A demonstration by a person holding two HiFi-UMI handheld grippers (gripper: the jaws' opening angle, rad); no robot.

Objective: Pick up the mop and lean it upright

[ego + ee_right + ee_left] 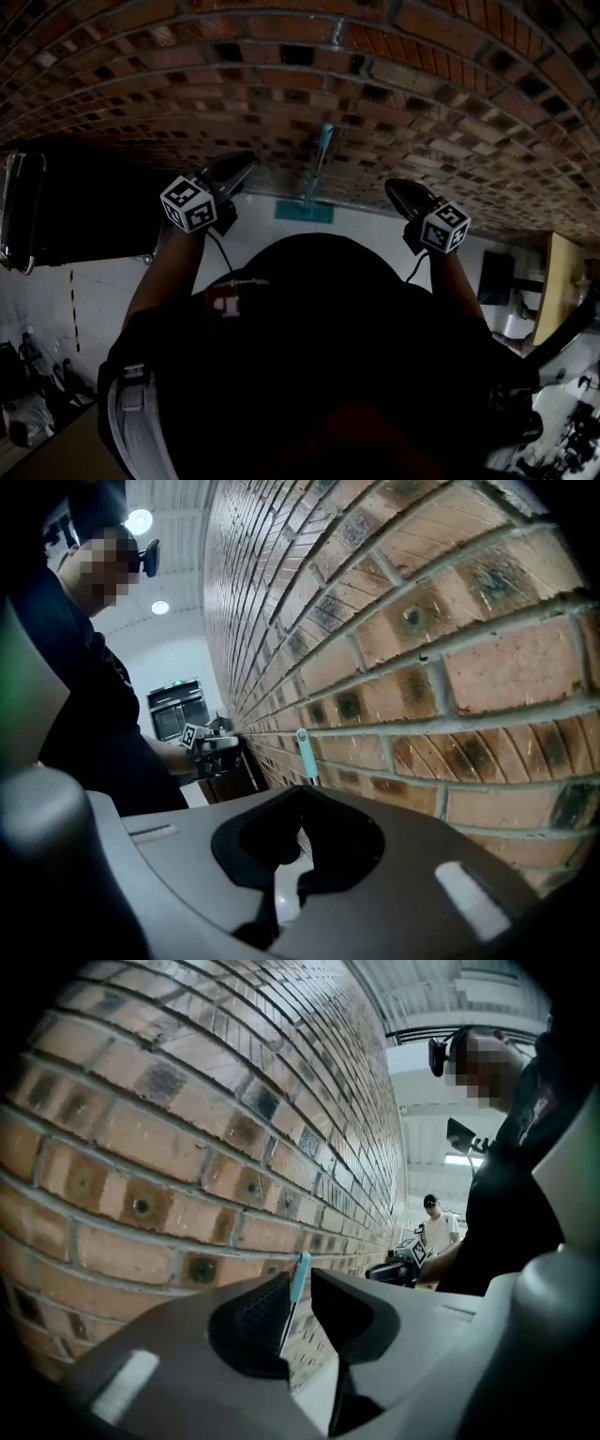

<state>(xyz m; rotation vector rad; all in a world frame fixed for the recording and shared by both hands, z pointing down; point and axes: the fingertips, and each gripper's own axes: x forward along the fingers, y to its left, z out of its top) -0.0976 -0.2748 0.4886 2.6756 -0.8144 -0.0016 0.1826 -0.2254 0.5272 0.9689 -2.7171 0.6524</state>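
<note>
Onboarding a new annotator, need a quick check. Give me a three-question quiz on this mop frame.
1. True or false: the mop lies flat on the floor.
2. Pick one. The mop leans on: A) the brick wall; B) a chair; C) a door.
3. Short answer: what does the left hand-held gripper grip?

Key:
1. False. It stands upright.
2. A.
3. Nothing. Its jaws stand apart, and the mop is farther off at the wall.
</note>
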